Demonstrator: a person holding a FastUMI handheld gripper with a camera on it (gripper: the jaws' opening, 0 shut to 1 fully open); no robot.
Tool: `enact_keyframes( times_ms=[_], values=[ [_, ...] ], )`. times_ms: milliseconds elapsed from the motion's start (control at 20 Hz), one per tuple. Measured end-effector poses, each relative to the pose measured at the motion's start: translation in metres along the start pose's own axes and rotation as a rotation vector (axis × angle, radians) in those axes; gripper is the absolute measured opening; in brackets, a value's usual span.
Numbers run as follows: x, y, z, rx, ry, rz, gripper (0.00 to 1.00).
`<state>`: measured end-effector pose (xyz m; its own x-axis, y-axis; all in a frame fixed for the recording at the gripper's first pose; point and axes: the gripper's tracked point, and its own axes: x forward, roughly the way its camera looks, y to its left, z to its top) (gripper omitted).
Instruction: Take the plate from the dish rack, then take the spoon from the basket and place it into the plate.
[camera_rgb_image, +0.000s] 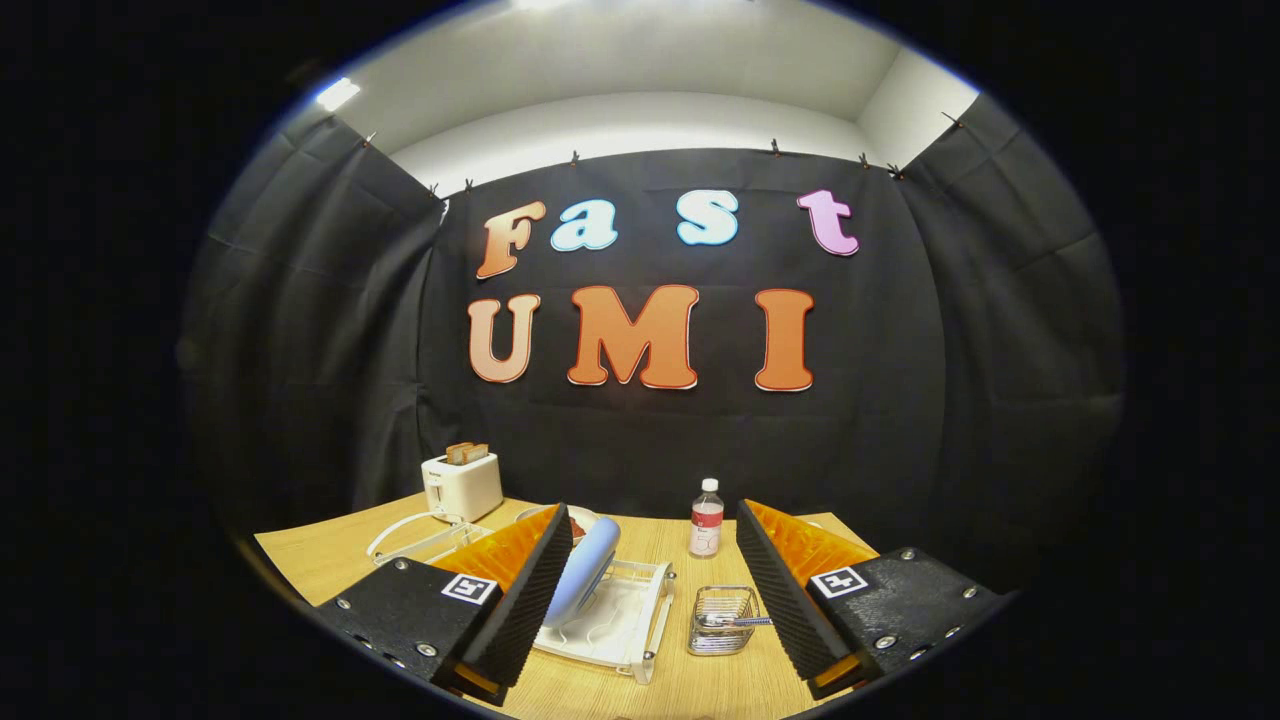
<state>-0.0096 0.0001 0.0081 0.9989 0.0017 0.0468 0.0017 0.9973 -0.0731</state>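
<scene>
A: The plate (585, 582) — pale blue, smooth and round, standing on edge in the rack (625, 630), partly behind the left finger.

B: And the rack?

A: White, thin rods over a flat drip tray, lying on the wood-grain table (330, 560) between the two fingers.

B: The spoon (735, 621)?

A: In the basket (722, 620), a small square cage of shiny wire just right of the rack. The handle pokes out toward the right finger; metal, I think, but it is too small to be sure.

B: What else is on the table?

A: A boxy cream toaster (462, 485) with two browned slices sticking up, back left. A clear bottle (706, 519) with a white cap, beyond the fingers. A second white wire frame (425, 535) before the toaster. A bowl (578, 520) peeks out behind the left fingertip.

B: The gripper (652, 585)?

A: Spread wide, ribbed inner faces apart, holding nothing and touching nothing. Rack and basket sit in the gap, further ahead on the table.
</scene>
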Motion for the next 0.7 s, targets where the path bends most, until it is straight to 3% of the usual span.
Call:
enact_keyframes(
  times_ms=[350, 700],
  values=[
    [0.023, 0.016, -0.008, 0.02, 0.105, 0.069, 0.98],
    [0.059, 0.034, -0.028, 0.083, 0.321, 0.128, 0.98]
  ],
)
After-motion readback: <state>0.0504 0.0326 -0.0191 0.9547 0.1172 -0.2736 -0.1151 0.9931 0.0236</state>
